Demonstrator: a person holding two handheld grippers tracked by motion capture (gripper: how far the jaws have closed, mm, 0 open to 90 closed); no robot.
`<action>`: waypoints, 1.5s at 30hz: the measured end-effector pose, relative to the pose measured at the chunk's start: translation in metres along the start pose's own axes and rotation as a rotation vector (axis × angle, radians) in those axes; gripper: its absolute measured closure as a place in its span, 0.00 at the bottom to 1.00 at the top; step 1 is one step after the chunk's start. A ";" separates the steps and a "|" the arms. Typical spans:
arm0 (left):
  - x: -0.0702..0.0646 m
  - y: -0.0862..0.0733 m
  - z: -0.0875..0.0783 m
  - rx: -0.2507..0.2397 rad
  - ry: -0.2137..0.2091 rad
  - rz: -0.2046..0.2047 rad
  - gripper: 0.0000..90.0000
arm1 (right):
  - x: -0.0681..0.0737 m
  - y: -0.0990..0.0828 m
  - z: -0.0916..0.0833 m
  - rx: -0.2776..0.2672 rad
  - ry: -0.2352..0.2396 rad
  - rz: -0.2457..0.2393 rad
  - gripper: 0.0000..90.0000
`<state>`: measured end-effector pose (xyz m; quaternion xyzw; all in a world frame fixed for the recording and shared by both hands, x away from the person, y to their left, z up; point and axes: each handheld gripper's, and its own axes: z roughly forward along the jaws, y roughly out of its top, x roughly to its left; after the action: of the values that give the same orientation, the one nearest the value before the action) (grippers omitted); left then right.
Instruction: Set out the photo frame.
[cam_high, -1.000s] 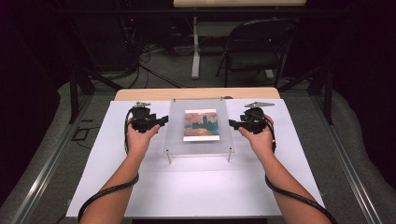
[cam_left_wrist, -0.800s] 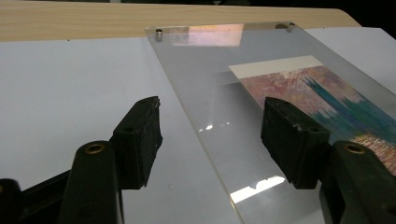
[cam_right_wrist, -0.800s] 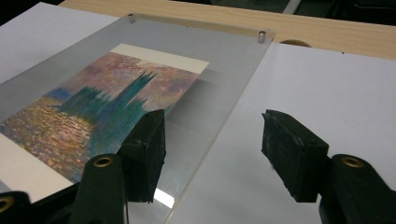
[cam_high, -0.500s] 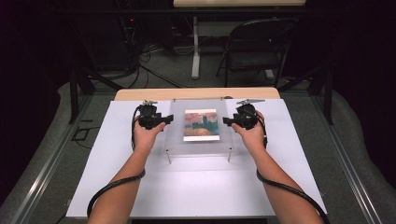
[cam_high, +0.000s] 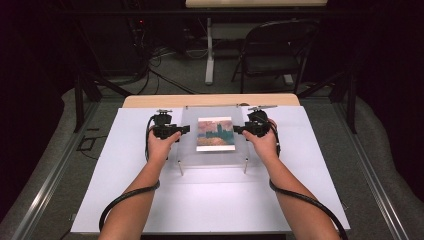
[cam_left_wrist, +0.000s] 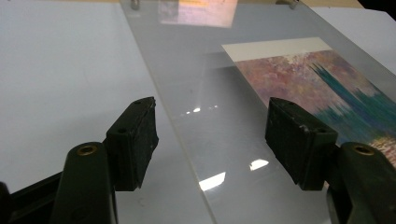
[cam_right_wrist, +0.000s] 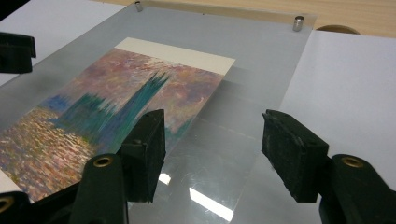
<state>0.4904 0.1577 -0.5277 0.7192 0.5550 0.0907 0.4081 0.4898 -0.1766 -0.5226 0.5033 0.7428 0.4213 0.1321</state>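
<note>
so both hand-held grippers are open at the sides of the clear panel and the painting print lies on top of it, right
Not quite. The painting print lies under the clear panel, seen through it in the right gripper view. The left hand-held gripper and right hand-held gripper are indeed open at its sides.

In the left gripper view, the painted picture card (cam_left_wrist: 322, 88) under the clear acrylic panel (cam_left_wrist: 210, 116) runs off the right edge, part hidden behind a black jaw. In the right gripper view the card (cam_right_wrist: 107, 107) is cut at the left edge. Whether the jaws touch the panel cannot be told.
</note>
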 end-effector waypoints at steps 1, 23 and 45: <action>-0.001 0.000 0.001 0.005 -0.004 0.003 0.38 | -0.001 0.000 0.001 0.005 0.004 0.009 0.43; 0.006 0.002 0.017 0.059 -0.052 -0.050 0.32 | -0.011 0.002 0.015 0.073 0.026 0.080 0.39; 0.008 0.001 0.024 0.072 -0.091 -0.101 0.26 | -0.019 0.001 0.023 0.083 0.066 0.172 0.34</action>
<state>0.5084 0.1524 -0.5452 0.7079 0.5744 0.0172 0.4108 0.5139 -0.1812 -0.5400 0.5561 0.7175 0.4165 0.0500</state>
